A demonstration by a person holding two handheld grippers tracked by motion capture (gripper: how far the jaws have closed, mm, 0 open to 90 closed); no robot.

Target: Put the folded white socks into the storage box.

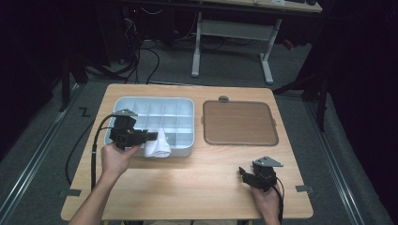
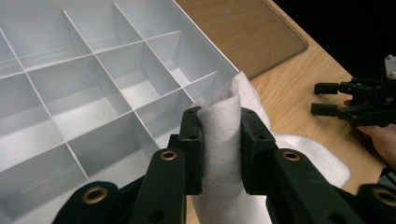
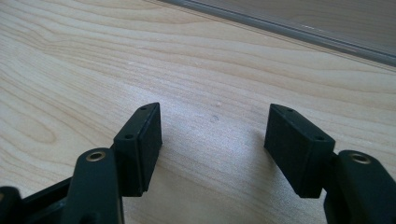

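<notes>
High view, one cloth (image 1: 157, 144), one tray (image 1: 180, 104), one lid (image 1: 239, 123)

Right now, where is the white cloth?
In the high view, the white cloth hangs over the near right edge of the grey compartment tray, pinched by the left gripper.

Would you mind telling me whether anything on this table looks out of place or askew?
Only the white cloth: pinched by the left gripper, it drapes over the front rim of the divided tray rather than lying in a compartment. Nothing looks spilled or damaged.
</notes>
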